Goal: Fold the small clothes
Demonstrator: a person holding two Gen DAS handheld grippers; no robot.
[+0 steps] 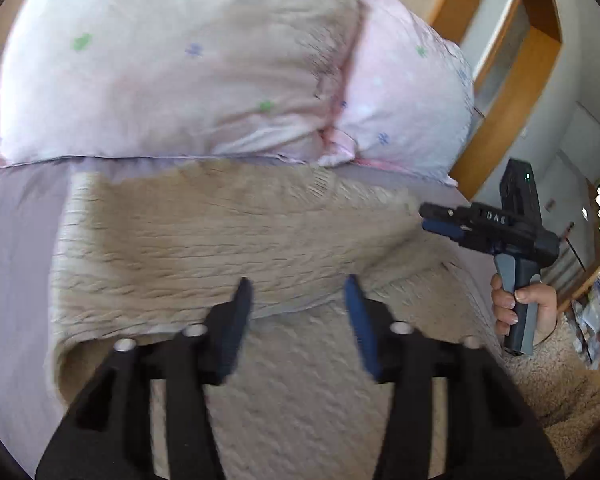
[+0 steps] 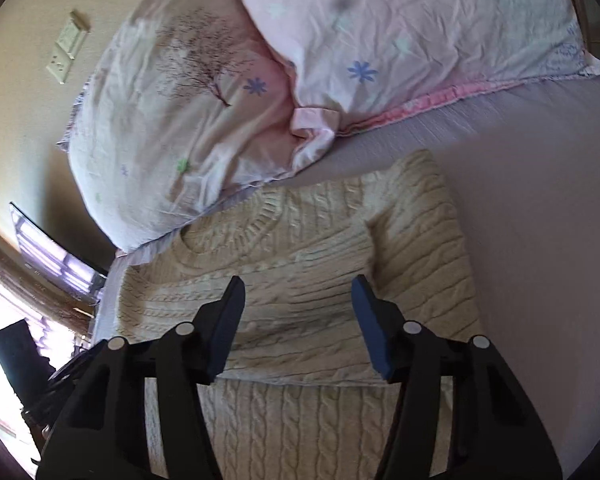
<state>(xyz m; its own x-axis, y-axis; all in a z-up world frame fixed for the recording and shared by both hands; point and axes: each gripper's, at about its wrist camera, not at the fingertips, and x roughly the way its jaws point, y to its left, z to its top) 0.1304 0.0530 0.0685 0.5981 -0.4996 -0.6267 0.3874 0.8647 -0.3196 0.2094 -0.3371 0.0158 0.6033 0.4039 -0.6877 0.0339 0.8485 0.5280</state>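
A cream cable-knit sweater (image 1: 228,240) lies flat on the bed, its sleeves folded across the chest, its collar toward the pillows; it also shows in the right wrist view (image 2: 300,256). My left gripper (image 1: 298,284) is open and empty, hovering just above the folded sleeve's edge. My right gripper (image 2: 298,284) is open and empty above the sweater's chest. In the left wrist view the right gripper (image 1: 440,222) is held by a hand at the sweater's right edge.
Two pink floral pillows (image 1: 180,60) (image 2: 400,32) lie just beyond the sweater's collar. A lilac bedsheet (image 2: 540,200) surrounds the sweater. A wooden frame (image 1: 512,92) and beige carpet (image 1: 560,384) are to the bed's right. A wall with a switch plate (image 2: 66,48) stands left.
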